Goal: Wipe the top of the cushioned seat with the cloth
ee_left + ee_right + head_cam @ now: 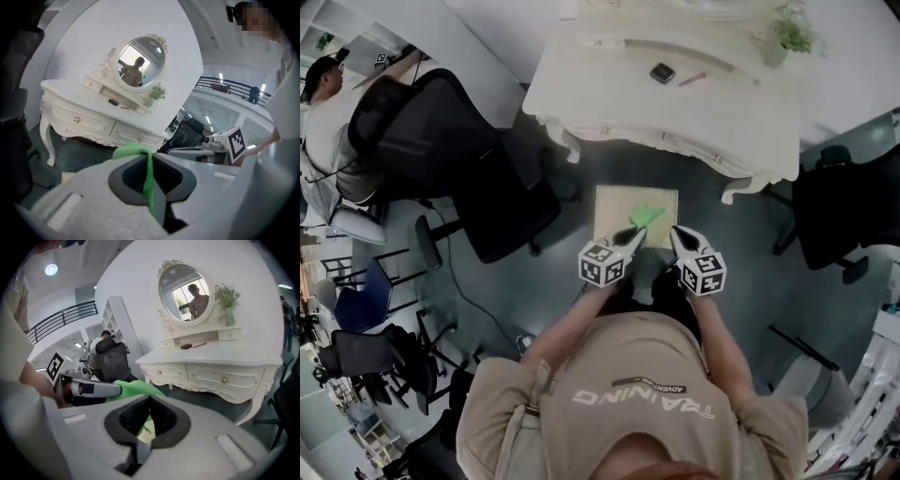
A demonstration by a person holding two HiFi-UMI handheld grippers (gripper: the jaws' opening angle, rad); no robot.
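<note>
Clearly the left gripper [632, 233] has its jaws closed on the cloth [646, 217]. In the left gripper view a thin green fold runs between the two dark pads [132, 176], and a bunch of the cloth comes out over the tips.

The right gripper [675, 232] has its jaws together at the tips, and I see nothing pinched between them. Lower down, a narrow slit between its pads [165, 420] shows only green cloth and a cream surface behind. This gripper is just beside the cloth, on its right; I cannot tell if it touches it.

The cloth is over the seat [613, 228], near the middle of its far half. Whether it lies on the cushion or hangs a little above it, I cannot tell. The seat is square and cream, and it stands on the dark floor [572, 225] close before the white table [675, 108].

Both grippers are side by side, near each other, and point toward the table. On the table stand an oval mirror [183, 294] and a small plant [789, 36]. A black chair [459, 164] is left of the seat, and another person [323, 103] is at the far left.
</note>
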